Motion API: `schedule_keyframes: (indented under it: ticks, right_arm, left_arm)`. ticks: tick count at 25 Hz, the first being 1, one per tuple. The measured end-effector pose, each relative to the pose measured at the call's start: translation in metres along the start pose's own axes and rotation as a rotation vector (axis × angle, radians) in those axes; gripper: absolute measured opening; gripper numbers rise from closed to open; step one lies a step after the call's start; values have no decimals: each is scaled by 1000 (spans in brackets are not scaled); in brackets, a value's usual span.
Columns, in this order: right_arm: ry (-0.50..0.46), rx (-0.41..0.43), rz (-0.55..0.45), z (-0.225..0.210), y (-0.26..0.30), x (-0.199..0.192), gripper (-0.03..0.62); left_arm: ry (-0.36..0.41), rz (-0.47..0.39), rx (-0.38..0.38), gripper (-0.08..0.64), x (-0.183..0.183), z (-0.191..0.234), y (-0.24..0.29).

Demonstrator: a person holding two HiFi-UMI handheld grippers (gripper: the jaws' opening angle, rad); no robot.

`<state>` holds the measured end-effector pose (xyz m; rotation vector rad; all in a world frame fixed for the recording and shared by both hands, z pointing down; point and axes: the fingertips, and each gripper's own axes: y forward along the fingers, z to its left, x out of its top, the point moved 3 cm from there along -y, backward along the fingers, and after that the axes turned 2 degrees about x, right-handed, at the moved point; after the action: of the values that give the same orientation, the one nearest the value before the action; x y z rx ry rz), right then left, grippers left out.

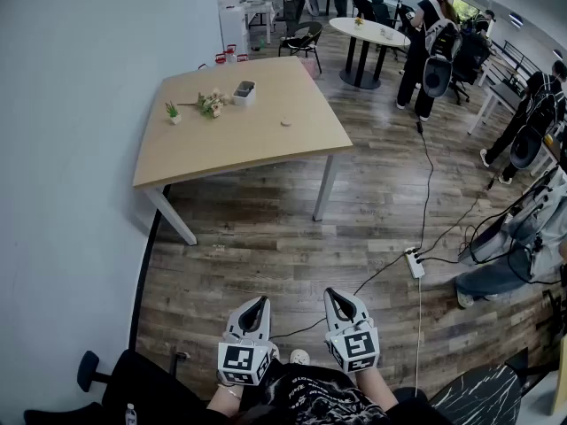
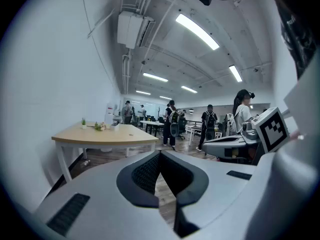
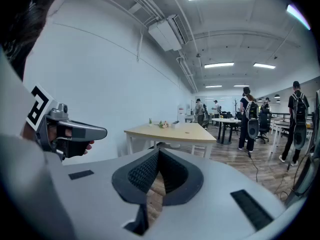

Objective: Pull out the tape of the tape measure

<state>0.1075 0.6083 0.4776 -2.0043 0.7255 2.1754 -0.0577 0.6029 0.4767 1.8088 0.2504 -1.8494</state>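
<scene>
A light wooden table (image 1: 230, 153) stands a few steps ahead against the left wall. On it lies a small round pale object (image 1: 285, 122), too small to tell if it is the tape measure. My left gripper (image 1: 262, 302) and right gripper (image 1: 332, 293) are held close to the body, side by side over the floor, far from the table. Both are shut with nothing between the pads. In the left gripper view the jaws (image 2: 160, 153) meet at the tips, with the table (image 2: 105, 134) beyond. In the right gripper view the jaws (image 3: 159, 150) are likewise closed.
On the table are a white box (image 1: 244, 92), a sprig of flowers (image 1: 211, 104) and a tiny potted plant (image 1: 173, 112). A power strip (image 1: 414, 263) and cables lie on the wood floor at right. Several people (image 1: 425, 51) stand at the back right, near a round table (image 1: 368, 32).
</scene>
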Motion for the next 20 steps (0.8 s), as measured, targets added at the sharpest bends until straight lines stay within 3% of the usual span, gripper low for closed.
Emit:
schedule_keyframes:
  ticks: [17, 19, 20]
  right_arm:
    - [4, -4, -32, 1, -4, 3, 15]
    - [25, 9, -31, 4, 1, 4, 163]
    - [31, 13, -29, 6, 4, 4, 206]
  left_arm:
    - [-10, 7, 7, 9, -5, 13, -9]
    - [-41, 5, -27, 39, -5, 16, -9]
    - [-60, 3, -46, 116, -6, 18, -9]
